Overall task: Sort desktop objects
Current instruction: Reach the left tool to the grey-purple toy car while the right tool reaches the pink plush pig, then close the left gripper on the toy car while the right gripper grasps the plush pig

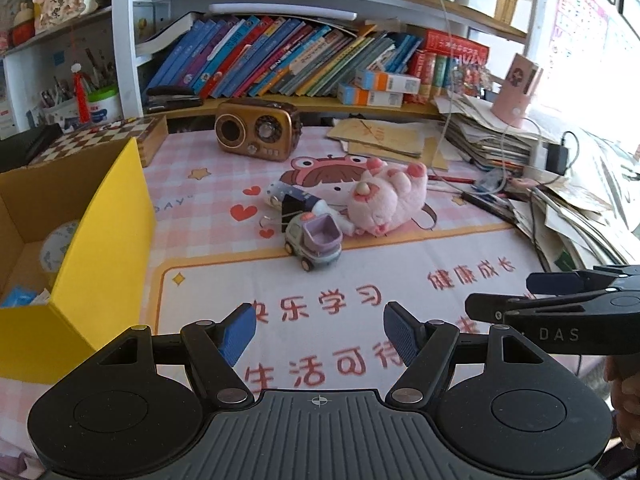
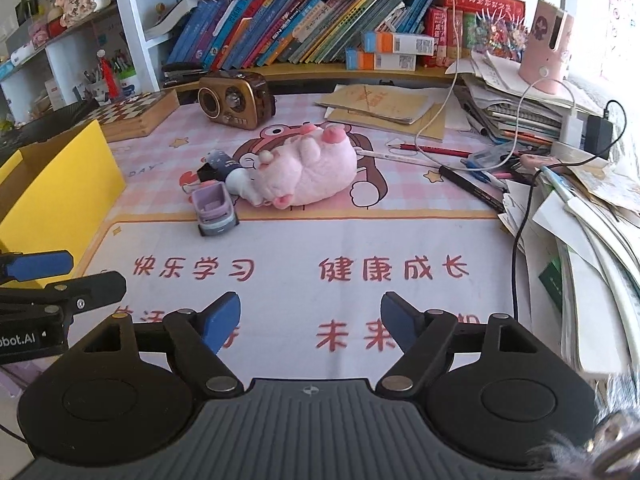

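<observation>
A pink plush pig (image 1: 386,196) (image 2: 308,170) lies on its side mid-desk. Against it on the left are a grey toy truck with a purple bucket (image 1: 314,242) (image 2: 214,208) and a small dark-and-white bottle-shaped toy (image 1: 294,200) (image 2: 224,164). A yellow cardboard box (image 1: 102,240) (image 2: 60,184) stands open at the left, with a few items inside. My left gripper (image 1: 320,330) hovers open over the mat's near part, nothing between its blue pads. My right gripper (image 2: 311,320) is open too, empty, just right of the left one; its side shows in the left wrist view (image 1: 532,296).
A brown retro radio (image 1: 258,130) (image 2: 236,100) and a chessboard box (image 1: 108,140) sit behind the toys. Pens, cables and a charger (image 2: 598,132) lie at the right beside leaning paper stacks (image 2: 580,216). Bookshelves fill the back.
</observation>
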`<state>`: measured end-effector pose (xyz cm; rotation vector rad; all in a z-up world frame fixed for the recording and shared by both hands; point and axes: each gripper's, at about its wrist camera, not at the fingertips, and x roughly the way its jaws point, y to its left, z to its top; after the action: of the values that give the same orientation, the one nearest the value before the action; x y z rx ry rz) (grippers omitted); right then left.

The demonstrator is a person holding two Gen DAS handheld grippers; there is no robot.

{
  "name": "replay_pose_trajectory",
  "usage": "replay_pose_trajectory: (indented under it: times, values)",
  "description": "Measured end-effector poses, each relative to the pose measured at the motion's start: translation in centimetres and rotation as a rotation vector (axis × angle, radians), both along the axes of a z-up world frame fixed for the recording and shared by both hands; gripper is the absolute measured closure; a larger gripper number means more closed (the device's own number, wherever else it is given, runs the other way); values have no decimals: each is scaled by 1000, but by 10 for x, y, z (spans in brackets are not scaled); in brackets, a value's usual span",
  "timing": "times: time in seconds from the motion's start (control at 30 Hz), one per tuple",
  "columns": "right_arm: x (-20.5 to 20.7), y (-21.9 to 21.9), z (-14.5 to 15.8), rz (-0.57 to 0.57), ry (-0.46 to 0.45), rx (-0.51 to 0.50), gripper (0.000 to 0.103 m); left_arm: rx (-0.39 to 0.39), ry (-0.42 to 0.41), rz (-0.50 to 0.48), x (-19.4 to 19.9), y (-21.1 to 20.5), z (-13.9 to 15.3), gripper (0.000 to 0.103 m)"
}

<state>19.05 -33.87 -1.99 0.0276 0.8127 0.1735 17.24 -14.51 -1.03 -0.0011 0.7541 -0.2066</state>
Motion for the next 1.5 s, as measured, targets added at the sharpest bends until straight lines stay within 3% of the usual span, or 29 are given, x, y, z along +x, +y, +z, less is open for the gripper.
replay_pose_trajectory:
  times: [0.33,0.53,0.97,1.13,1.3,1.43,1.5]
  values:
    - [52,-14,5,41,-38,19,22,26,-19,59,35,-13,-4,31]
    - [86,-16,6,50,-51,29,14,41,-11,80,61,-17,-12,31]
    - [147,-7,-11,61,-23,24,3,68,37,94,114,-39,-47,31]
    - [167,1,-17,81,-21,7,2,129,56,122,131,-51,-63,31]
    - [182,10,-22,107,-5,0,1,104,66,148,138,-52,-72,32]
    - [194,17,-28,117,10,0,0,100,56,147,139,-52,-75,49]
    - [200,17,-32,120,33,22,0,92,51,141,139,-51,-75,50]
